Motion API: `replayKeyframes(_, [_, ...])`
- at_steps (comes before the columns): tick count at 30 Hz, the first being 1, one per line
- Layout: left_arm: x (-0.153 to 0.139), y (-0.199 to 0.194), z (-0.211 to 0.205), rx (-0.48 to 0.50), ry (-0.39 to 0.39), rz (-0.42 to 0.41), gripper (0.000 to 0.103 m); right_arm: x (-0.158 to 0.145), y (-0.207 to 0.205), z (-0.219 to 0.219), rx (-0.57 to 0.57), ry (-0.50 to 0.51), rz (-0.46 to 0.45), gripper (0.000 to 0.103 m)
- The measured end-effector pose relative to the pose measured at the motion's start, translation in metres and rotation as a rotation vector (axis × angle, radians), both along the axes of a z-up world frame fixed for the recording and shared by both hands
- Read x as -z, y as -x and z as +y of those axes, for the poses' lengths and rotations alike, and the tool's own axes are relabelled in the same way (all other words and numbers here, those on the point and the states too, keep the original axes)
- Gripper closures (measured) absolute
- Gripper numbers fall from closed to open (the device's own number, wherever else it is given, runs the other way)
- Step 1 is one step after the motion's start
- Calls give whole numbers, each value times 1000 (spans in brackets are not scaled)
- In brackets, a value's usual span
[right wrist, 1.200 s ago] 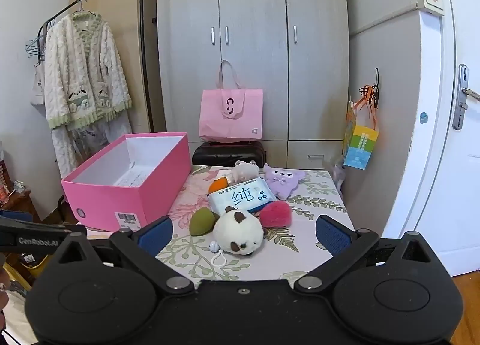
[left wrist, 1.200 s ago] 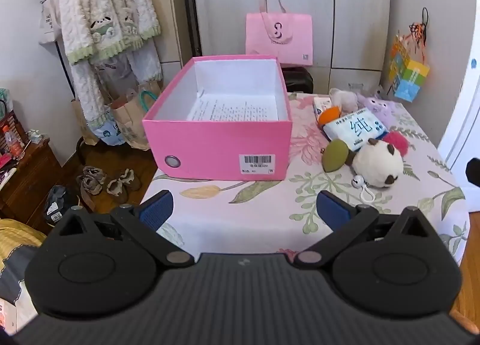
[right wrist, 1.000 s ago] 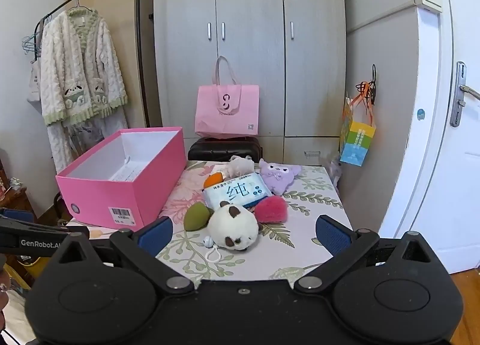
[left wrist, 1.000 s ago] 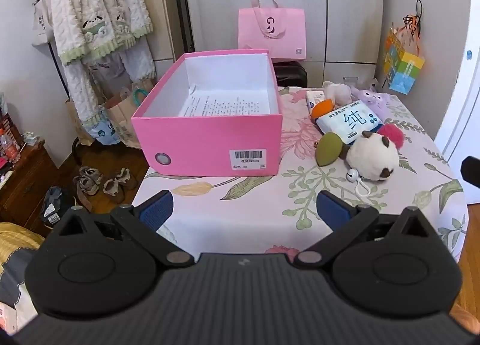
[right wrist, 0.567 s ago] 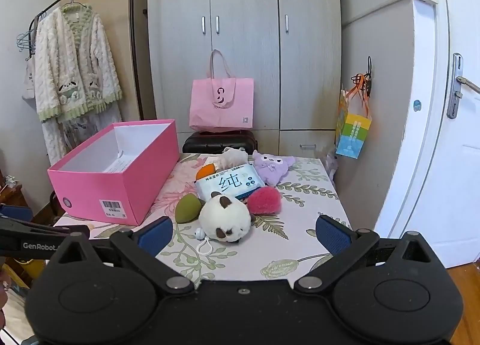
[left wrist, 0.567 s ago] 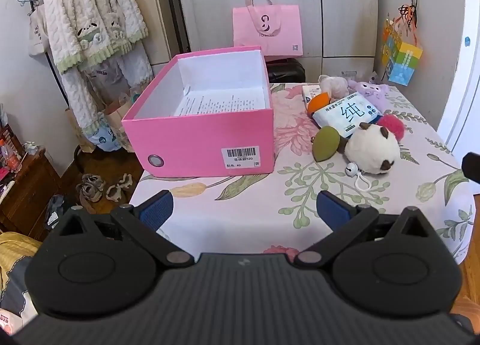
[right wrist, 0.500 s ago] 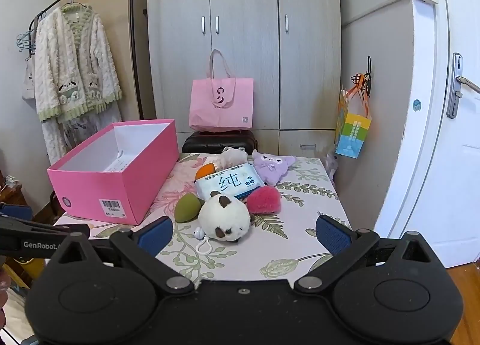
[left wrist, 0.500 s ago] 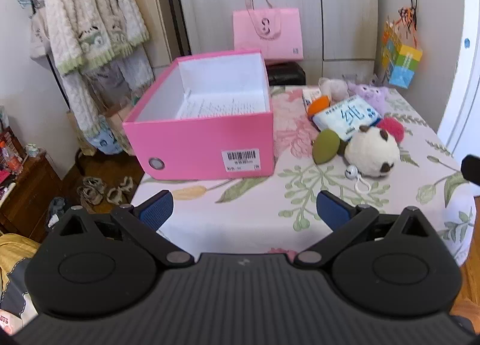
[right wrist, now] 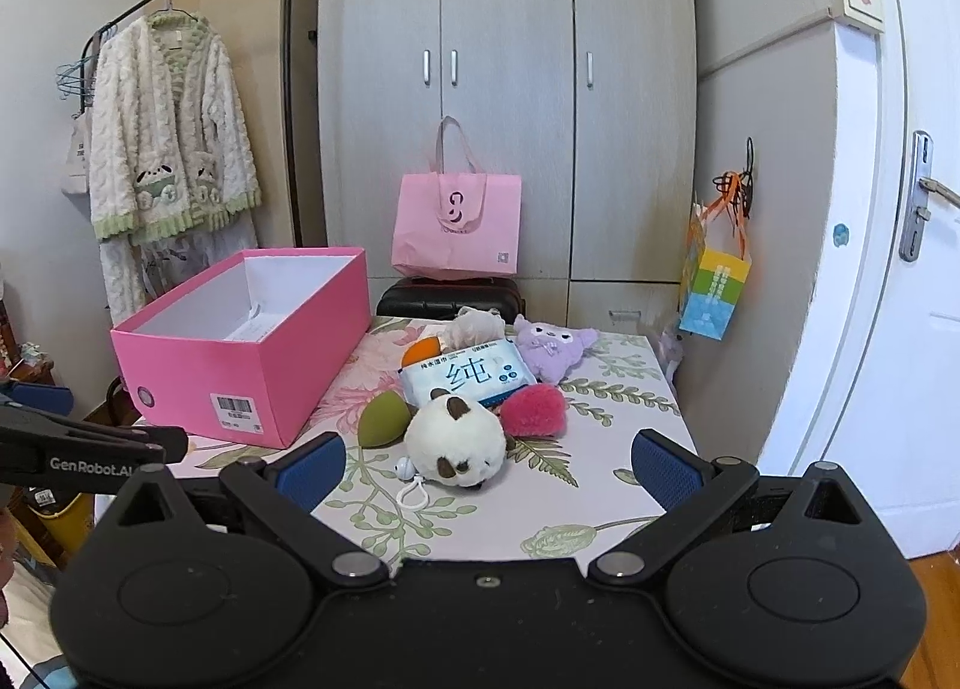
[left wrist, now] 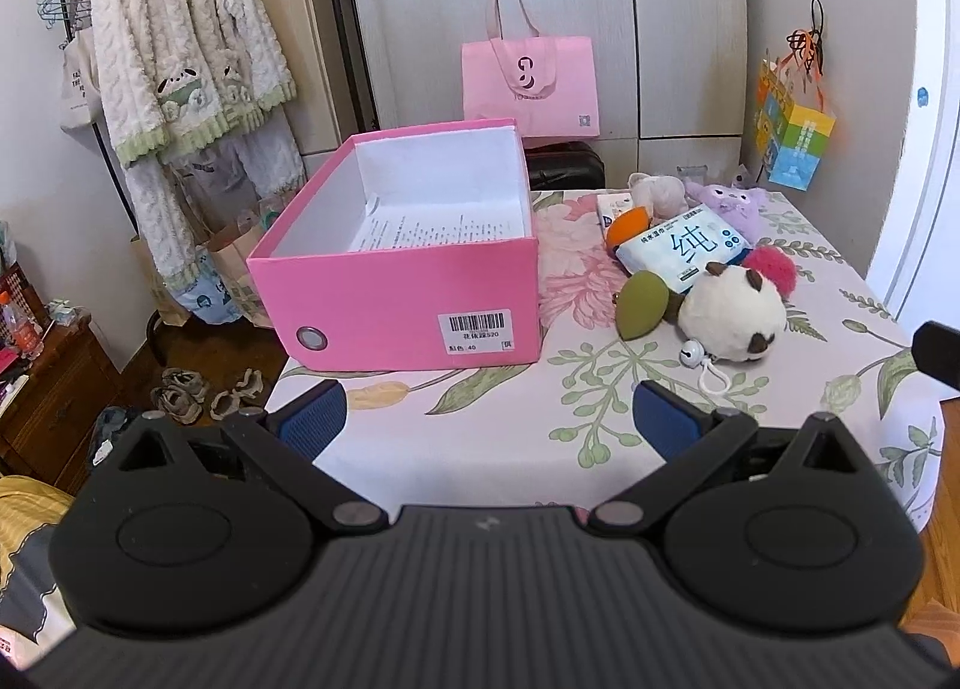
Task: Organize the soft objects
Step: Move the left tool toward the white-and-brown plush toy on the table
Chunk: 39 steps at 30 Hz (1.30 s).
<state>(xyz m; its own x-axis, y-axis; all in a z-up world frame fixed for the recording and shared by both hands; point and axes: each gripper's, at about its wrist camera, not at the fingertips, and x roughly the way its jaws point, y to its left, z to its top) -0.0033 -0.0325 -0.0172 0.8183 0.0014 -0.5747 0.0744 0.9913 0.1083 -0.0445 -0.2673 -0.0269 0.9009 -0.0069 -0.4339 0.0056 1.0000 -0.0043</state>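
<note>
Both grippers, left (left wrist: 486, 419) and right (right wrist: 487, 464), fingers spread wide and empty, hang short of the worktop (right wrist: 588, 479); plush panda (right wrist: 456, 443) heads the toy cluster beside the open pink box (right wrist: 252, 365), likely their destination.

Pretty sure we're in somebody's bedroom at home: tall grey wooden wardrobe (right wrist: 510, 89) at the back, a fluffy cream-and-green knit cardigan (right wrist: 168, 131) hanging on a rack left of it, and worn shoes (left wrist: 180, 386) on the wooden floor further left.
</note>
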Motion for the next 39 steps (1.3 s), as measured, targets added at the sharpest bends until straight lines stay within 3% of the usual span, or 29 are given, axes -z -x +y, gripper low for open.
replayKeyframes(16, [6, -5, 12, -12, 23, 17, 0, 2, 0, 2, 17, -10, -7, 0])
replayKeyframes(22, [7, -7, 15, -53, 20, -26, 0, 2, 1, 6, 66, -34, -32, 0])
replayKeyframes(25, [7, -8, 20, -58, 62, -37, 0, 2, -2, 7, 61, -46, -26, 0])
replayKeyframes(39, [7, -3, 17, 5, 88, -39, 3, 6, 0, 6, 66, -48, -7, 0])
